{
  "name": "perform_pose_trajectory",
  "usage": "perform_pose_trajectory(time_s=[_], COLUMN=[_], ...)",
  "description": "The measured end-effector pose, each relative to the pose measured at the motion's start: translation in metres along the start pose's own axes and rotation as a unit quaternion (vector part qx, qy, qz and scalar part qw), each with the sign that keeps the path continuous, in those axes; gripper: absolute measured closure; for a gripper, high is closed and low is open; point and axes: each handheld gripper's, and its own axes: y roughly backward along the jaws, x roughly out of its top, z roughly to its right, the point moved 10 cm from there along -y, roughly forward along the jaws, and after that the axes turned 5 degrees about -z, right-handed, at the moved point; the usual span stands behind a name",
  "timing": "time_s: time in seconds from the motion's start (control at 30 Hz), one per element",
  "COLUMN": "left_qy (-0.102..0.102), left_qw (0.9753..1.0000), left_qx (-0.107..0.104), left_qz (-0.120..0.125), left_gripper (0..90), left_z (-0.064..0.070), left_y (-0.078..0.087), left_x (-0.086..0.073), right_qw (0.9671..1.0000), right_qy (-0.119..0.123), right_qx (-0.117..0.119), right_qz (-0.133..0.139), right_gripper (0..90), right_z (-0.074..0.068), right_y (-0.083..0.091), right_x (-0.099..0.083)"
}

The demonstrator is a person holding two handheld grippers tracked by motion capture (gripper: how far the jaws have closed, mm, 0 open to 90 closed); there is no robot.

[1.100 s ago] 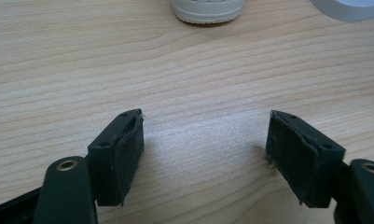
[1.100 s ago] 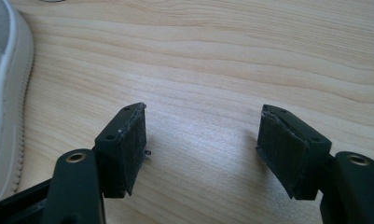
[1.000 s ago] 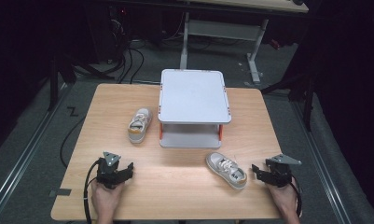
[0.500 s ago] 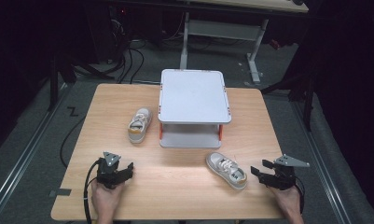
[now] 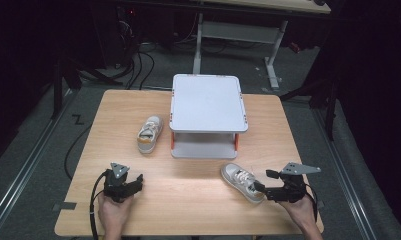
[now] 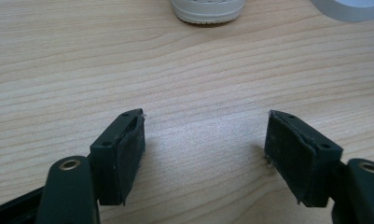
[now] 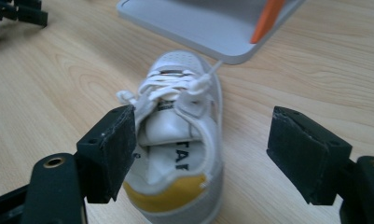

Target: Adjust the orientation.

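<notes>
The shoe (image 7: 180, 140) lies heel-first between the right gripper's (image 7: 201, 149) spread jaws.

A light wooden table with a visible grain (image 5: 118, 120) stands on a grey floor and carries three things. Toward its far middle sits a pale grey two-level plastic stand with orange posts (image 5: 208, 102), its lower shelf resting on the tabletop. Just left of the stand lies a small white sneaker with a yellow heel patch (image 5: 150, 133), toe pointing away from the person. Near the front right lies a second white laced sneaker with a yellow heel tab (image 5: 243, 182), angled, its toe close to the stand's front edge.
</notes>
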Motion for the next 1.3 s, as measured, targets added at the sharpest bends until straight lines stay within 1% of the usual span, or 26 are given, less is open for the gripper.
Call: perform_pose_trajectory(time_s=[0.03, 0.13, 0.2, 0.27, 0.3, 0.33, 0.4, 0.43, 0.5, 0.6, 0.67, 0.73, 0.83, 0.87, 0.93, 1.0, 1.03, 1.07, 1.1, 1.17, 1.2, 1.23, 1.27, 1.3], left_qy=[0.0, 0.0, 0.0, 0.0, 0.0, 0.0, 0.0, 0.0, 0.0, 0.0, 0.0, 0.0, 0.0, 0.0, 0.0, 0.0, 0.0, 0.0, 0.0, 0.0, -0.001, -0.002, -0.001, -0.002], left_qw=[1.0, 1.0, 1.0, 1.0, 1.0, 1.0, 1.0, 1.0, 1.0, 1.0, 1.0, 1.0, 1.0, 1.0, 1.0, 1.0, 1.0, 1.0, 1.0, 1.0, 1.0, 1.0, 1.0, 1.0], left_qx=[0.0, 0.0, 0.0, 0.0, 0.0, 0.0, 0.0, 0.0, 0.0, 0.0, 0.0, 0.0, 0.0, 0.0, 0.0, 0.0, 0.0, 0.0, 0.0, -0.001, -0.001, -0.001, -0.001, -0.001], left_qz=[0.0, 0.0, 0.0, 0.0, 0.0, 0.0, 0.0, 0.0, 0.0, -0.001, -0.001, -0.001, -0.001, -0.001, -0.001, -0.001, -0.001, 0.0, 0.0, 0.0, -0.001, -0.001, 0.0, -0.001], left_gripper=[28.9, 28.9, 29.0, 28.9, 28.9, 28.9, 28.9, 28.9, 28.9, 29.0, 29.0, 29.1, 29.1, 29.1, 29.1, 29.1, 29.1, 29.1, 29.1, 29.1, 29.1, 29.1, 29.1, 29.1], left_z=[0.0, 0.0, 0.0, 0.0, 0.0, 0.0, 0.0, 0.0, 0.0, 0.0, 0.0, 0.0, 0.0, 0.0, 0.0, 0.0, 0.0, 0.001, 0.001, 0.001, 0.001, 0.001, 0.001, 0.001], left_y=[0.0, 0.0, 0.0, 0.0, 0.0, 0.0, 0.0, 0.0, 0.0, 0.0, 0.0, 0.0, 0.0, 0.0, 0.0, 0.0, 0.0, 0.0, 0.0, 0.0, 0.0, 0.0, 0.0, 0.0], left_x=[0.0, 0.0, 0.0, 0.0, 0.0, 0.0, 0.0, 0.0, 0.0, 0.0, 0.0, 0.0, 0.0, 0.0, 0.0, 0.0, 0.0, 0.0, 0.0, 0.0, 0.0, 0.0, 0.0, 0.0], right_qw=[1.0, 0.9997, 0.999, 0.9988, 0.9982, 0.9979, 0.9973, 0.997, 0.9967, 0.997, 0.9969, 0.997, 0.9972, 0.9972, 0.997, 0.9963, 0.9962, 0.9959, 0.9959, 0.9952, 0.9939, 0.9939, 0.9924, 0.9924], right_qy=[0.007, 0.014, 0.017, 0.018, 0.02, 0.021, 0.022, 0.026, 0.041, 0.038, 0.039, 0.031, 0.004, 0.004, -0.017, -0.03, -0.031, -0.039, -0.039, -0.049, -0.062, -0.062, -0.074, -0.074], right_qx=[0.002, 0.003, 0.008, 0.01, 0.012, 0.015, 0.018, 0.018, -0.003, -0.005, -0.013, -0.019, -0.026, -0.026, -0.029, -0.039, -0.041, -0.044, -0.044, -0.051, -0.06, -0.06, -0.07, -0.07], right_qz=[-0.007, -0.018, -0.04, -0.044, -0.056, -0.06, -0.067, -0.071, -0.071, -0.068, -0.067, -0.068, -0.07, -0.07, -0.07, -0.07, -0.07, -0.069, -0.069, -0.068, -0.068, -0.068, -0.07, -0.07], right_gripper=[22.8, 22.5, 21.3, 21.2, 21.2, 21.2, 22.4, 24.5, 27.4, 28.9, 31.1, 32.1, 33.2, 33.2, 33.6, 33.9, 34.0, 34.1, 34.1, 34.1, 34.1, 34.1, 34.0, 34.0], right_z=[-0.003, -0.005, -0.007, -0.008, -0.01, -0.011, -0.013, -0.014, -0.014, -0.014, -0.015, -0.015, -0.015, -0.015, -0.015, -0.018, -0.018, -0.019, -0.019, -0.021, -0.023, -0.023, -0.026, -0.026], right_y=[-0.004, -0.009, -0.018, -0.02, -0.024, -0.026, -0.029, -0.03, -0.032, -0.031, -0.031, -0.031, -0.032, -0.032, -0.033, -0.035, -0.036, -0.037, -0.037, -0.04, -0.042, -0.042, -0.043, -0.043], right_x=[0.001, 0.001, -0.001, -0.001, -0.003, -0.004, -0.005, -0.005, -0.006, -0.006, -0.005, -0.005, -0.004, -0.004, -0.002, 0.0, 0.0, 0.002, 0.002, 0.004, 0.006, 0.006, 0.008, 0.008])
